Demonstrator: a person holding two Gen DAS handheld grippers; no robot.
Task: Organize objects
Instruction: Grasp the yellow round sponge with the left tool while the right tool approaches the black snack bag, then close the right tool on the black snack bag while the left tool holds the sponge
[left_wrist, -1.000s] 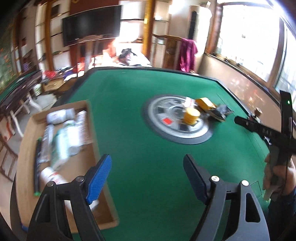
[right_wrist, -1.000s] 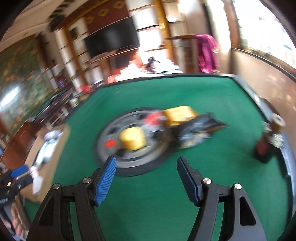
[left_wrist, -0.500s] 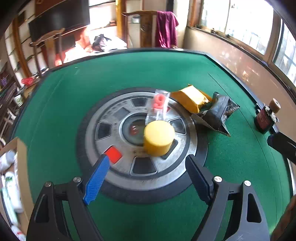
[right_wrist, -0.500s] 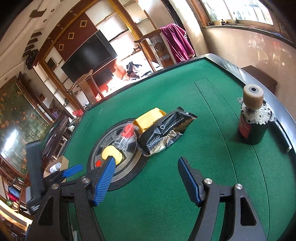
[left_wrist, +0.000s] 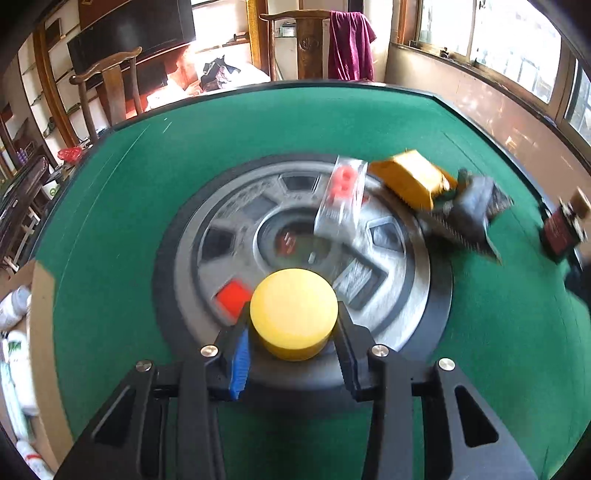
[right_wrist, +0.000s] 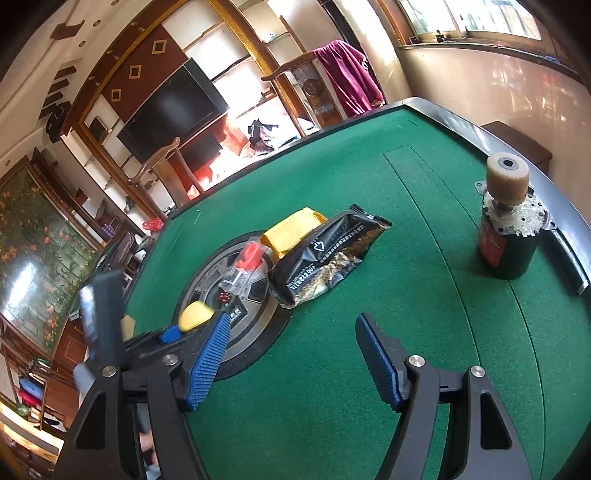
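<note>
Yellow jar (left_wrist: 293, 314), green felt table (left_wrist: 147, 192)

Black snack packet (right_wrist: 325, 254): digits, perhaps "400 823 2713" (upside down); rest illegible.

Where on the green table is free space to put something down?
Bare felt lies in front of the right gripper, between the black packet and the dark bottle. The far felt is bare too. The round centre plate is crowded.

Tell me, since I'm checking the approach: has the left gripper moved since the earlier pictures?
Yes. The left gripper moved from the box side onto the round centre disc; its jaws have just closed around the yellow cylinder.
</note>
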